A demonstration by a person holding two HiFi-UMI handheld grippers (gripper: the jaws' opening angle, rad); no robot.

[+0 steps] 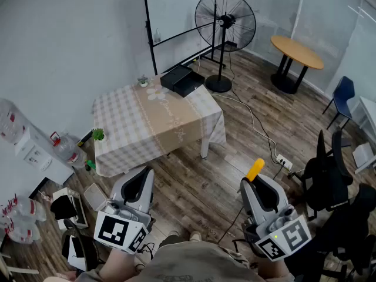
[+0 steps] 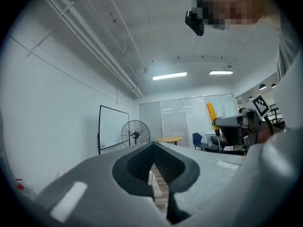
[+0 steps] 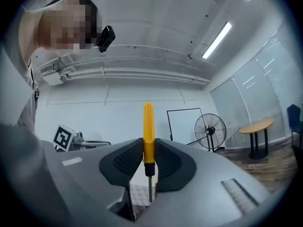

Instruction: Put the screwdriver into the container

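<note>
A screwdriver with a yellow handle stands upright in my right gripper, handle up; the right gripper view shows the jaws shut on the handle's lower end, with the metal shaft pointing down. My left gripper is held low at the left, its jaws shut with nothing between them. A black box sits at the far corner of a table with a checked cloth, well ahead of both grippers. From the left gripper view the screwdriver shows off to the right.
A standing fan and a whiteboard frame are behind the table. A round wooden table stands at the far right, with black chairs on the near right. A cable runs across the wood floor. Water bottles and clutter sit at the left.
</note>
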